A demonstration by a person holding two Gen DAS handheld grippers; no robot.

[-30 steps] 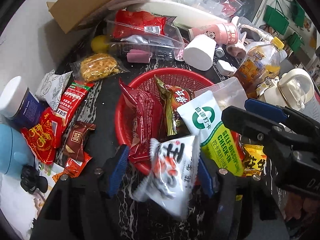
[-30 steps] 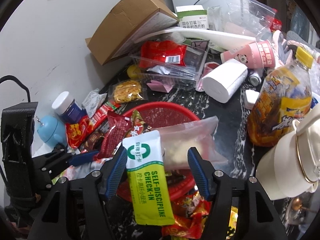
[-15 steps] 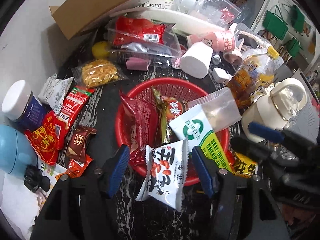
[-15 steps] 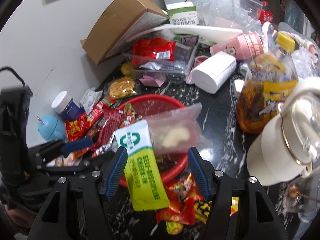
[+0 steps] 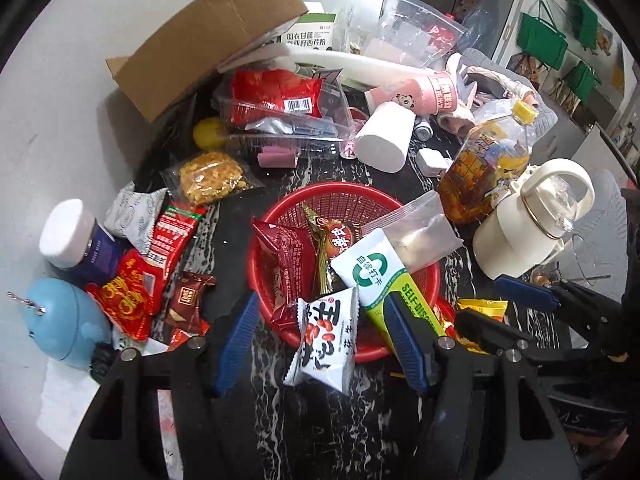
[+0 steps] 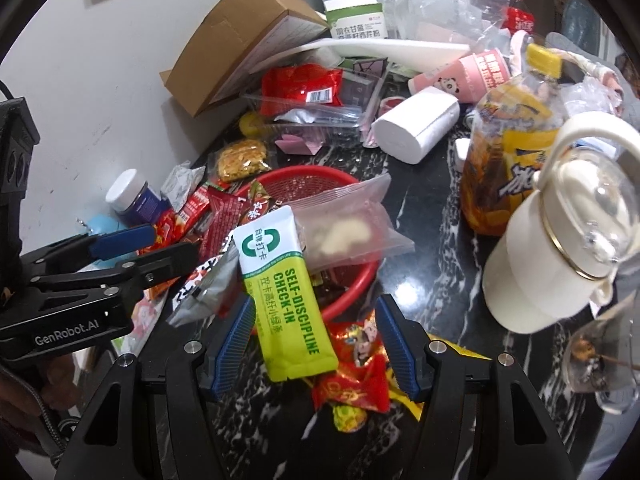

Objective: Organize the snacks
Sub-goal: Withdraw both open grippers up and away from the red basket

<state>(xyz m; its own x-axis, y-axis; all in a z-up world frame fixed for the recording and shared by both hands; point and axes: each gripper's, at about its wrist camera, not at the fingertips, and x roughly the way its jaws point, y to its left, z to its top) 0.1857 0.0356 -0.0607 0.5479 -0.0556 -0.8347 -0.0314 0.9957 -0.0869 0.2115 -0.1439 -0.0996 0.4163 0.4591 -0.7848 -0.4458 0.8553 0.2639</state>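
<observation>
While both grippers hang over the round red plastic mesh basket (image 5: 348, 200), each stands half open and grips nothing. Between the left gripper (image 5: 320, 340) jaws lies a white peanut packet (image 5: 326, 340), draped on the basket's near rim. Between the right gripper (image 6: 316, 340) jaws lies a green-and-white "SELF-DISCIPLINE CHECK-IN" sachet (image 6: 280, 288), likewise resting there.

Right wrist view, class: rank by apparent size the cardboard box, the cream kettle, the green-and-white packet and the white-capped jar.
1. Cardboard box and cream kettle: look alike; the kettle is nearer, so unranked.
2. Green-and-white packet.
3. White-capped jar.
</observation>
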